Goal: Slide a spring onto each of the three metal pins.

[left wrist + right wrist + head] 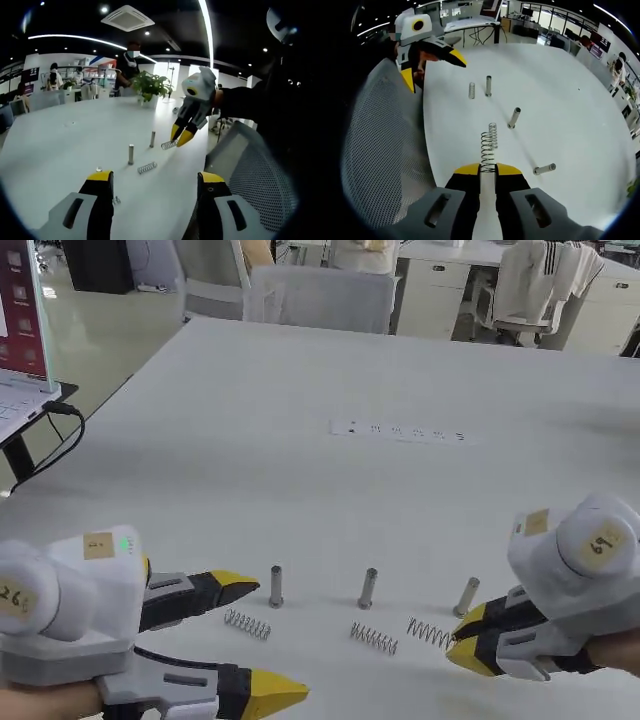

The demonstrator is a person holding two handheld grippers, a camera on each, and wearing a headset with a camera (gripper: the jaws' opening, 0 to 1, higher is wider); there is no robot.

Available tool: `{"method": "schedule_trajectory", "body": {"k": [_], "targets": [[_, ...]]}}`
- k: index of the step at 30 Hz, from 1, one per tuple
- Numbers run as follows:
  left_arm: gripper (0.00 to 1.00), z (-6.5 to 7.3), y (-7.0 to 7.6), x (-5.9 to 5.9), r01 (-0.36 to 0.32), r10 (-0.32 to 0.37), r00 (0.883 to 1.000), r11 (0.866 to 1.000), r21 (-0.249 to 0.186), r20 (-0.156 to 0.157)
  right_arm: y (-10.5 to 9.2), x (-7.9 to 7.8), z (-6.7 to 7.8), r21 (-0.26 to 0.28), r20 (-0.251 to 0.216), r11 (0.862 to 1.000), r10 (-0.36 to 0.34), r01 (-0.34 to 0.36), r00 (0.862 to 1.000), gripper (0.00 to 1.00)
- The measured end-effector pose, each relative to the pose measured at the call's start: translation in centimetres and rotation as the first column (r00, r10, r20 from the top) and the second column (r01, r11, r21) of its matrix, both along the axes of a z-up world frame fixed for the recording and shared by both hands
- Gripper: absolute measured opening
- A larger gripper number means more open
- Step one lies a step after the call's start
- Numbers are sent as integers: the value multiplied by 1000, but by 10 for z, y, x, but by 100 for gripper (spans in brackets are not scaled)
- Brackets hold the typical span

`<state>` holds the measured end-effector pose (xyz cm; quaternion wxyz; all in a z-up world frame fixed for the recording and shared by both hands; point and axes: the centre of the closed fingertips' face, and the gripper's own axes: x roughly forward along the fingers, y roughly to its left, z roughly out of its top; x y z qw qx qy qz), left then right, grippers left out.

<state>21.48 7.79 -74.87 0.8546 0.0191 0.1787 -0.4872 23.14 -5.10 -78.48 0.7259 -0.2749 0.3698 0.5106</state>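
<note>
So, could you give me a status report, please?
Right gripper shut on one coiled metal spring. Left gripper open, empty. Three upright metal pins bare. Nothing blocking.

Left gripper (pixel 280 640) jaws wide apart, right gripper (pixel 463 637) jaws closed.

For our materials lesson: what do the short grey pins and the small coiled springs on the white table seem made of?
Short grey cylindrical pins: likely steel, satin finish, with soft highlights along their sides. Small coiled springs: thin bright metal wire, probably steel, glinting at the turns.
</note>
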Motion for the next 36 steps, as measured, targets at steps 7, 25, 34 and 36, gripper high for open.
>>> {"method": "schedule_trajectory", "body": {"k": [7,25,34,36], "targets": [[60,8,-10,2,37,-37,999,999,2,17,20,-7,18,14,27,998,69,-69,997,8],[33,20,-37,-11,168,-166,985,986,-20,48,52,-30,39,22,58,974,225,-226,973,8],[24,20,-44,-16,212,-212,975,977,0,68,61,-38,41,7,61,959,284,-285,957,8],[23,19,-46,-17,223,-223,972,975,8,74,63,-40,41,3,60,955,295,-296,954,8]]}}
